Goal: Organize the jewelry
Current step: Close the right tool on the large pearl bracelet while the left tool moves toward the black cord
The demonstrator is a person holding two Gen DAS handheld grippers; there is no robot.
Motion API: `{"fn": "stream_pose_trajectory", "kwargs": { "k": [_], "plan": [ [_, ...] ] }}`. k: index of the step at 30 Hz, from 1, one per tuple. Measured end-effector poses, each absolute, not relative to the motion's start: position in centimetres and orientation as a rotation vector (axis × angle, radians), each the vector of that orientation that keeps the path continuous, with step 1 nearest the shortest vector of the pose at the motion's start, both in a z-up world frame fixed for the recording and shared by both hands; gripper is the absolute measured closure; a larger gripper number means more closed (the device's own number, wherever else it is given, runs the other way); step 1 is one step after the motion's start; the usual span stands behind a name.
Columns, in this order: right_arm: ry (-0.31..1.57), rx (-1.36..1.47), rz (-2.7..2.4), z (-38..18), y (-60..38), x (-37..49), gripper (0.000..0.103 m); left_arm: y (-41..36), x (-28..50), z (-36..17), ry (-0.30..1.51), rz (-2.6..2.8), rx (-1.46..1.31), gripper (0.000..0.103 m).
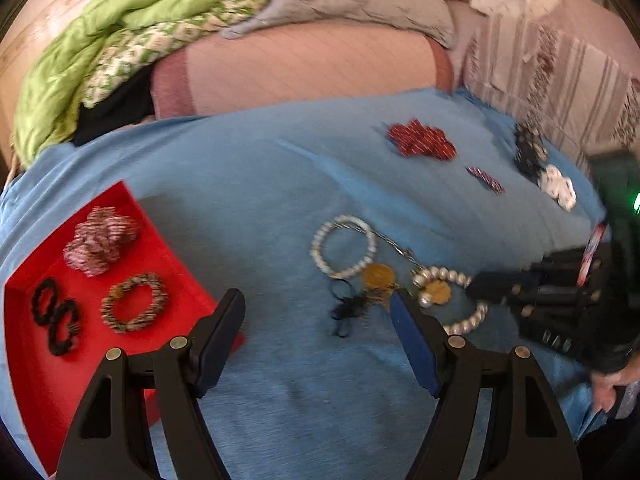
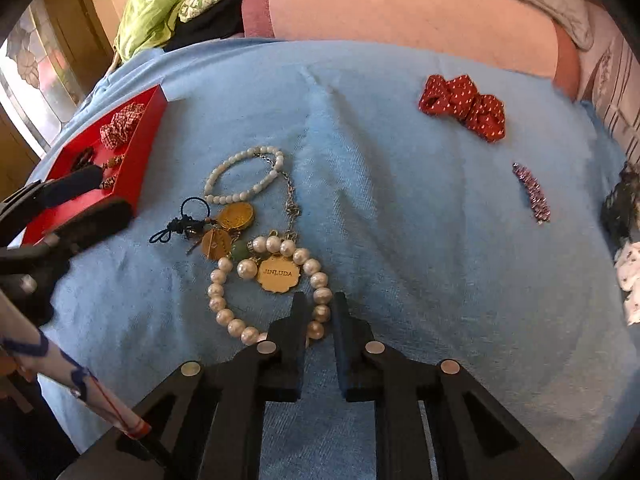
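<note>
Left of the widely spread, empty jaws of the left gripper [image 1: 316,312], the red tray [image 1: 168,240] already held sorted pieces. Ahead lay the tangled charms. The right gripper [image 2: 318,306], jaws narrowed around the pearl bracelet [image 2: 224,312], apparently prepared to lift it.

The left gripper [image 1: 318,312] is held low with its jaws spread wide. The right gripper [image 2: 320,306] is held with its fingers [image 2: 298,320] narrowed to a small gap.

Pearl bracelet [image 2: 272,292] flat on blue cloth [image 2: 400,240]
</note>
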State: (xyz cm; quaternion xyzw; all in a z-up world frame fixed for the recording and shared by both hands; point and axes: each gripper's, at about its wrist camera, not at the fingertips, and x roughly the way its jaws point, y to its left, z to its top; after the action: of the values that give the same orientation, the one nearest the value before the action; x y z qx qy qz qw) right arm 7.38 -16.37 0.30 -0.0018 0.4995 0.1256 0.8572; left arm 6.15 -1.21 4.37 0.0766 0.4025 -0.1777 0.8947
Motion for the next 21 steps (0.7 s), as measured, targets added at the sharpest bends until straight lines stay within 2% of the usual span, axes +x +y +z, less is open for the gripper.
{"fn": "stream_pose_trajectory", "kwargs": {
  "k": [6, 7, 13, 21],
  "plan": [
    [0.961, 0.138, 0.227, 2.7, -20.3, 6.8, 0.094, -2.9, 6.8, 3.0, 0.862, -0.39, 0.2, 0.029],
    [0.951, 0.161, 0.232, 2.9, -20.7, 6.7, 0.094, -3.0, 7.1, 2.8, 0.864, -0.389, 0.193, 0.032],
    [0.938, 0.195, 0.26, 3.5, -20.7, 6.8, 0.093, -3.1, 8.1, 2.4, 0.892, -0.4, 0.166, 0.065],
    [0.942, 0.212, 0.28, 3.5, -20.1, 6.9, 0.093, -3.7, 8.5, 0.9, 0.939, -0.396, 0.208, 0.065]
  ]
}}
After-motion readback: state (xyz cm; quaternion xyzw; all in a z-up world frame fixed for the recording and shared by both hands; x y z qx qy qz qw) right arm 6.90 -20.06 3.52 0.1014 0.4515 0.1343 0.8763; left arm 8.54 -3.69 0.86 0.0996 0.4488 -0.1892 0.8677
